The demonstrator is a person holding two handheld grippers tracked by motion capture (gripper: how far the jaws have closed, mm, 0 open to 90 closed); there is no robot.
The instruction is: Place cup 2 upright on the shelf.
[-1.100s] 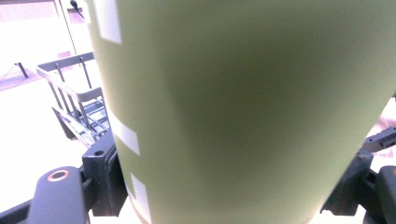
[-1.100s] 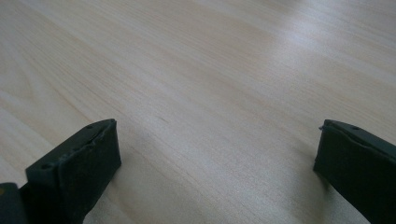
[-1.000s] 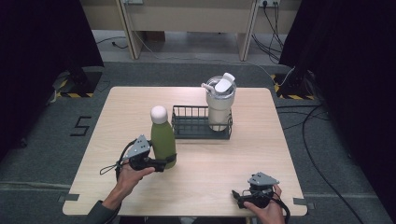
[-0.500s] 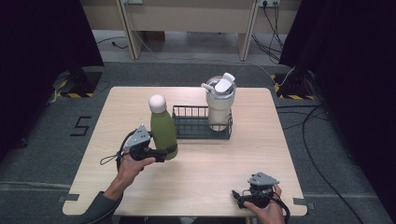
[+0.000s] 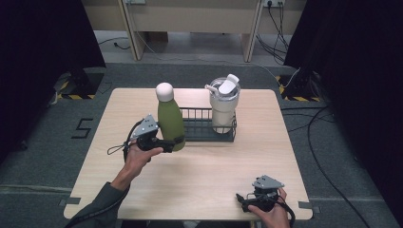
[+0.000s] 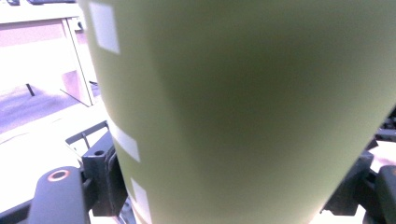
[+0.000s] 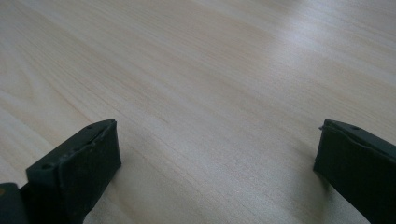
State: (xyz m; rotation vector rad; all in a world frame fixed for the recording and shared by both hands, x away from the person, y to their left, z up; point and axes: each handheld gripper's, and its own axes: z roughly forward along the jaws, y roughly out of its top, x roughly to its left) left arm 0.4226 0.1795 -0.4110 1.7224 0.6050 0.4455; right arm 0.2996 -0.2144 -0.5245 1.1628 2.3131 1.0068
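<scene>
The green bottle (image 5: 170, 119) with its white cap (image 5: 164, 91) stands upright, a little tilted, at the left end of the black wire rack (image 5: 206, 127) — its lower body overlaps the rack's left rim in the high view, and whether its base rests on the table (image 5: 204, 166) or hangs just above it I cannot tell. The left gripper (image 5: 167, 144) is clamped on the bottle low down, a jaw on each side of the body. In the left gripper view the bottle (image 6: 243, 112) rises close and broad between the two black jaws, pale bright patches running down its left edge, with a bit of the rack's wire (image 6: 84, 135) beside it at the left. The person's left hand (image 5: 138, 154) holds this gripper from the near side, the dark sleeve (image 5: 102, 206) reaching in from the bottom of the high view.

In the rack's right half stands a white tumbler (image 5: 223, 105) with a clear lid and a white flip spout, upright, well apart from the bottle.

The right gripper (image 5: 244, 199) rests near the table's front right corner, held by the right hand (image 5: 268, 211). Its jaws (image 7: 210, 163) are spread wide with nothing but bare pale wood between them — released, and far from bottle and rack.
</scene>
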